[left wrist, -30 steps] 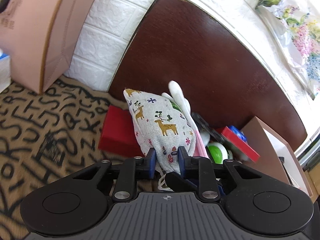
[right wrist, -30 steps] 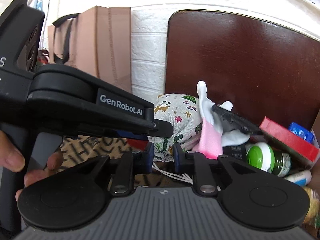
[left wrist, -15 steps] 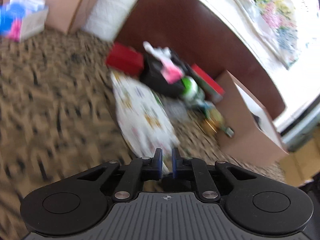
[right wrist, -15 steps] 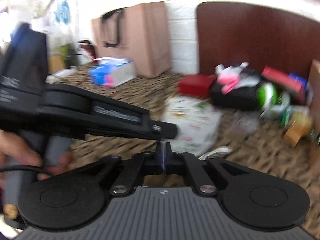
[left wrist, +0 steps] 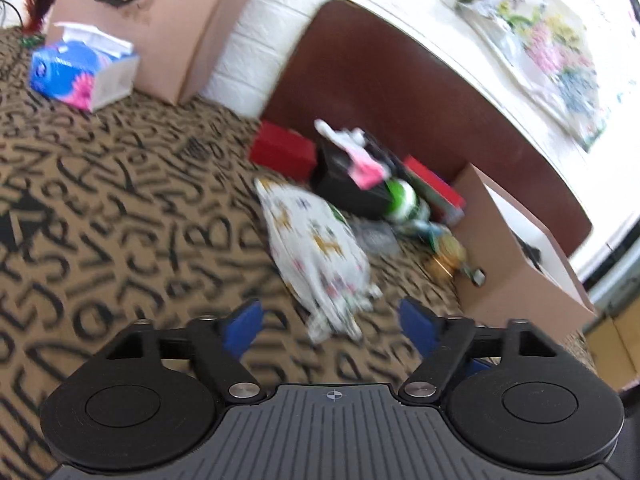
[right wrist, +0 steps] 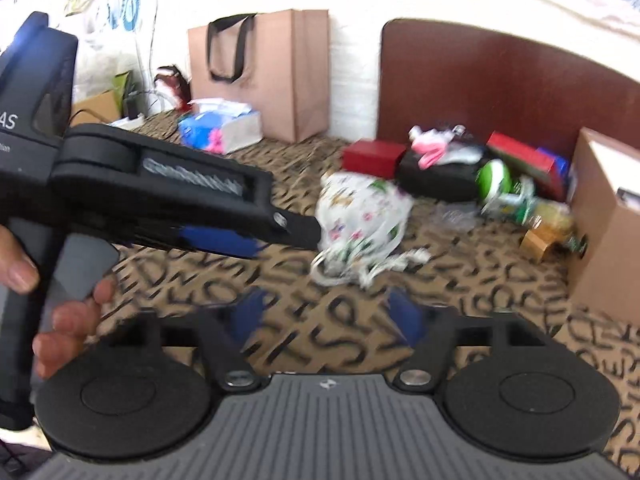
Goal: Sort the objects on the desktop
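Cloth pouch: the printed drawstring pouch lies flat on my letter-patterned tablecloth, its gathered neck and cords pointing toward me.
Pouch vs left gripper: my left gripper sits just short of the neck; the cord end falls in the gap between the blue pads, touching neither as far as the blur lets me judge.
Left jaws: opening, spread wide, nothing pinched.
Pouch vs right gripper: my right gripper is nearer to me than the cords, which lie just beyond its tips and clear of them.
Right jaws: opening, spread wide, nothing pinched.
Left hand: my fingers wrap the left tool's grip at the left of the right wrist view.
Behind pouch: red box, black case with a pink-and-white item on top, green-capped bottle.
Right of pile: open cardboard box.
Far left: tissue box beside a paper bag.
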The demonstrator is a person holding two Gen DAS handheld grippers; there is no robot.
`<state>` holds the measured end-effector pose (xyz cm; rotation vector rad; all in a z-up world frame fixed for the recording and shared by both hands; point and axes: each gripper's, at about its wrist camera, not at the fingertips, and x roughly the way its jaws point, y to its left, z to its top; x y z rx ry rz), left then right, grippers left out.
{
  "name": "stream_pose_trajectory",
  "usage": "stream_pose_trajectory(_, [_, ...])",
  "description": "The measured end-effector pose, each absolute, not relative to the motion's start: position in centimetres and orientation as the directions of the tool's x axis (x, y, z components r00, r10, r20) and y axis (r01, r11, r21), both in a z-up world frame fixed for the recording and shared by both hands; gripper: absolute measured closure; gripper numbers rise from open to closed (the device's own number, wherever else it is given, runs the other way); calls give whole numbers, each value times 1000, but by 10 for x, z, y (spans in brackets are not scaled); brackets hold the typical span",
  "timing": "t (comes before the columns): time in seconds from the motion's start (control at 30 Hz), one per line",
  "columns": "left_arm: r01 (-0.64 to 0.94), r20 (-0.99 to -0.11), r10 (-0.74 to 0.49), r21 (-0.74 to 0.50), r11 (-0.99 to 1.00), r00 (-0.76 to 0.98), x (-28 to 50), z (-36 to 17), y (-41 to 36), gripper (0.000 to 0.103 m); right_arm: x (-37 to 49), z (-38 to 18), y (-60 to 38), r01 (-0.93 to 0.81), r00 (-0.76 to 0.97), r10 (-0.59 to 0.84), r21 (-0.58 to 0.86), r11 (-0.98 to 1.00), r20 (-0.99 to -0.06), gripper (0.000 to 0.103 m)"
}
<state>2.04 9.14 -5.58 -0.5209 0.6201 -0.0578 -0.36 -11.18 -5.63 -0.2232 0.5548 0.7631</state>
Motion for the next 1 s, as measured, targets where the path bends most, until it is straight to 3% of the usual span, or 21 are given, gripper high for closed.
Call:
stream_pose_trajectory(0.33, [-109, -563, -231, -506, 856, 794, 91, -72, 115, 12, 63, -66, -96, -672, 582, 606, 100, 734, -542, 18])
stream_pose_trajectory(0.83, [-85, -587, -284, -521, 849, 758, 142, -96, 125, 13, 128, -98, -75, -662, 491, 667, 258, 704, -560, 18])
stream_pose_trajectory(1.0, [-71, -578, -306, -537, 840, 757, 143, -96, 123, 38, 136, -106, -74, -647, 457, 695, 328, 688, -556, 18])
